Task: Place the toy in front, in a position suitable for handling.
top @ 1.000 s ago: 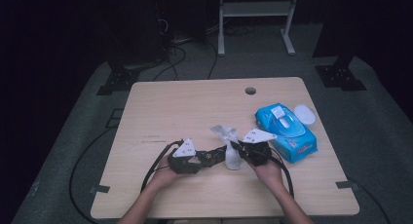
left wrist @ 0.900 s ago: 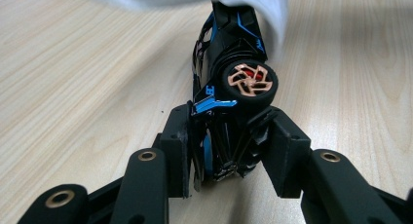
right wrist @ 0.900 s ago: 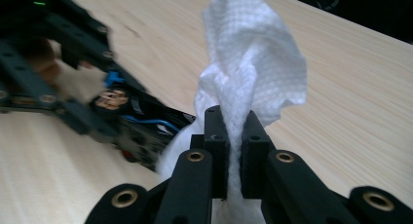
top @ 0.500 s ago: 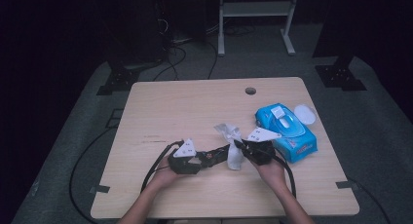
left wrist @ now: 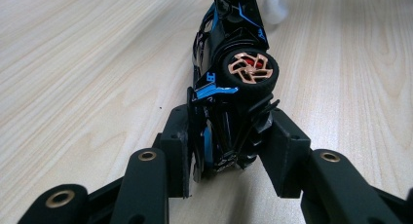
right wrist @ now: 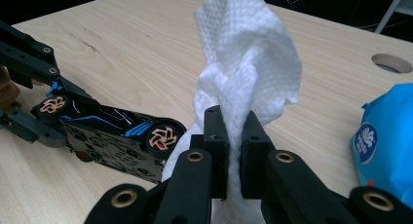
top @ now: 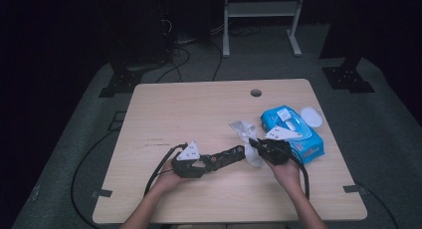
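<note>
The left gripper (top: 238,153) clamped the rear of the black-and-blue toy car (left wrist: 229,73) on its side at the desk's (top: 199,109) near middle, presenting it to the white wet wipe (right wrist: 243,78) pinched tight in the right gripper (right wrist: 233,131), apparently for cleaning.

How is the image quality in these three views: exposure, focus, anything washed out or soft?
High view: the pale wooden table is evenly lit, its surroundings nearly black. Left gripper view: the black-and-blue toy car is sharp near its copper wheel and softer at its far end. Right gripper view: the white textured wipe is bright but keeps its weave; the blue wipes pack looks slightly soft.
</note>
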Demonstrator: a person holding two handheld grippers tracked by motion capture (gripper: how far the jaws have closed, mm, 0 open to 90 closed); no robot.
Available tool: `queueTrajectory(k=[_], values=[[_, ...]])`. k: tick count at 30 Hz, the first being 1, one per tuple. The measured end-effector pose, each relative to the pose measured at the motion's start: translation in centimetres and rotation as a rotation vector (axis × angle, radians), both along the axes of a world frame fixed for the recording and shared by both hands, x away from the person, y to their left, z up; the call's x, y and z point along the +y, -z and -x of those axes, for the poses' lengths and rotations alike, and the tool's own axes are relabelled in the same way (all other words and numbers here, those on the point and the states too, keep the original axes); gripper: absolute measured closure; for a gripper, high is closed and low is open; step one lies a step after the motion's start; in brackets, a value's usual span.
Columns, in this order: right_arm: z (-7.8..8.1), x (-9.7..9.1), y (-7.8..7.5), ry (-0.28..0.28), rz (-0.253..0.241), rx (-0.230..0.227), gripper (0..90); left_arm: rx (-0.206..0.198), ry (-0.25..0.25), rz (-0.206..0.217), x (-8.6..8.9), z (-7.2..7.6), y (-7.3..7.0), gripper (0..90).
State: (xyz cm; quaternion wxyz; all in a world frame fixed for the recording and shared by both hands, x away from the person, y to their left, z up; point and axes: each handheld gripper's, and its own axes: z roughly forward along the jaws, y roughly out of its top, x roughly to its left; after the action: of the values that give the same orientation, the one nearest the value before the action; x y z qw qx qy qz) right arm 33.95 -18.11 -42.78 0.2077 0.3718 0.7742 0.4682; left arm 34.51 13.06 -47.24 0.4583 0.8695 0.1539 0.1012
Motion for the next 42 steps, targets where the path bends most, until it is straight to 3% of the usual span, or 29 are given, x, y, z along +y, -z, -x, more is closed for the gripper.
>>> queueTrajectory(k=[3,7,9,13,20,23,25,28,34,37,40,42], values=[[0.0,0.6,0.4,-0.028,-0.019,0.018,84.2,-0.004,0.0,-0.001,0.0,0.0,0.0,58.6],[0.4,2.6,0.5,-0.109,-0.014,0.01,84.2,-0.003,-0.003,0.0,0.0,0.0,0.0,58.6],[0.2,2.7,0.7,-0.103,0.005,0.014,84.2,-0.004,-0.003,-0.001,0.0,0.0,0.0,58.6],[-0.2,1.3,1.0,-0.07,-0.038,0.034,84.0,0.0,-0.002,-0.012,-0.2,0.0,0.1,58.7],[0.2,1.9,0.6,-0.073,0.004,0.013,84.2,0.002,-0.004,-0.016,-0.1,0.0,0.0,58.9],[-0.2,1.1,0.8,-0.057,-0.024,0.028,84.1,0.002,-0.005,-0.016,-0.1,0.0,0.0,58.9],[-0.1,1.0,0.7,-0.036,0.004,0.016,84.1,0.001,-0.003,-0.018,-0.1,0.0,0.0,58.9],[-0.1,0.8,0.7,-0.027,-0.003,0.023,84.3,0.001,0.001,-0.027,0.1,-0.1,-0.1,58.9],[-0.3,1.4,1.4,-0.043,-0.068,0.039,84.3,0.005,-0.01,-0.05,1.1,-0.1,-0.3,58.9],[-0.6,0.9,2.0,-0.006,-0.081,0.06,84.3,0.008,-0.018,-0.053,1.7,-0.1,-0.4,58.9],[-0.9,0.8,2.9,-0.006,-0.139,0.106,84.3,0.012,-0.019,-0.046,2.0,-0.1,-0.4,58.9],[-0.8,1.4,3.4,-0.005,-0.123,0.097,84.6,0.011,-0.022,-0.053,2.2,-0.2,-0.4,58.9]])
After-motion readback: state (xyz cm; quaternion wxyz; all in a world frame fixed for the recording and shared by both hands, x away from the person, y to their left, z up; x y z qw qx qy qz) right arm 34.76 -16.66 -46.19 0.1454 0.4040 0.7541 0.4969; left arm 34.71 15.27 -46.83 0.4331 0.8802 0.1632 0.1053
